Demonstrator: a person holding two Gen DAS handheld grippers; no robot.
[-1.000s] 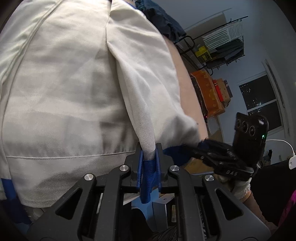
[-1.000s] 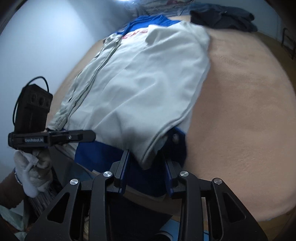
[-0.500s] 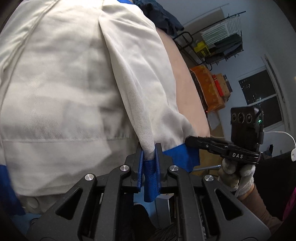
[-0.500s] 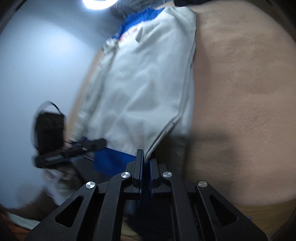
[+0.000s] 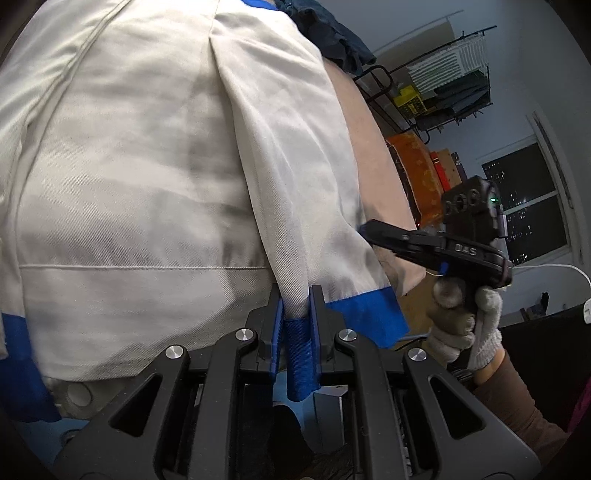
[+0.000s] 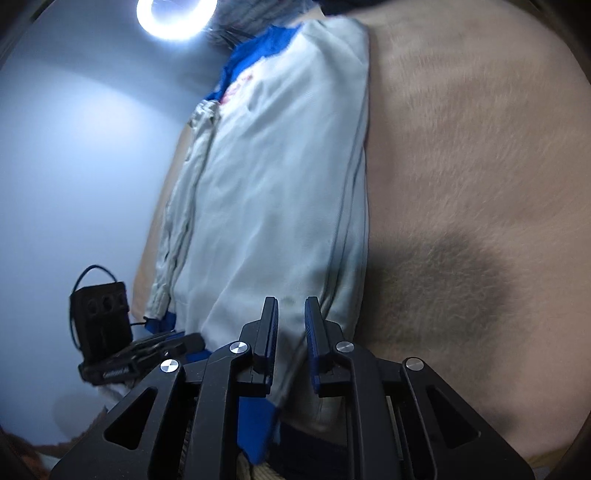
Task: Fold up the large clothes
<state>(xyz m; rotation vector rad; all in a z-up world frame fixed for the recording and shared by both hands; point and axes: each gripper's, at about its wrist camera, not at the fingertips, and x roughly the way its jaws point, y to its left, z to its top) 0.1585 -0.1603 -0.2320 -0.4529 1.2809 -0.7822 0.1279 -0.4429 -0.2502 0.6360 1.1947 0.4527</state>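
The jacket (image 5: 155,177), white with blue trim, lies spread on a tan bed (image 6: 480,155), its hem toward both cameras and hanging at the near edge. Against a second ago, the right tool (image 6: 291,321) has swung in over the hem: then its fingers stood wide apart astride the fold, half a second ago they were pinched tight, and now they stand a narrow gap apart and are opening, with white cloth lying between them; whether the pads still press on it I cannot tell. The view from that side has rolled, so the jacket now runs straight up the frame. The left tool (image 5: 296,314) has hardly moved; its jaws are nearly closed on a pleat of the white cloth and its blue hem band, as before.

In the left view the right tool's black body shows at the jacket's right corner, gripped by a gloved hand (image 5: 465,325). In the right view the left tool appears low at the left, by the blue hem.

Beyond the jacket lies a heap of dark clothes (image 5: 328,33). A wire rack (image 5: 443,88), orange boxes (image 5: 413,173) and a night window (image 5: 532,206) stand past the bed; a ring light (image 6: 173,14) glares above.
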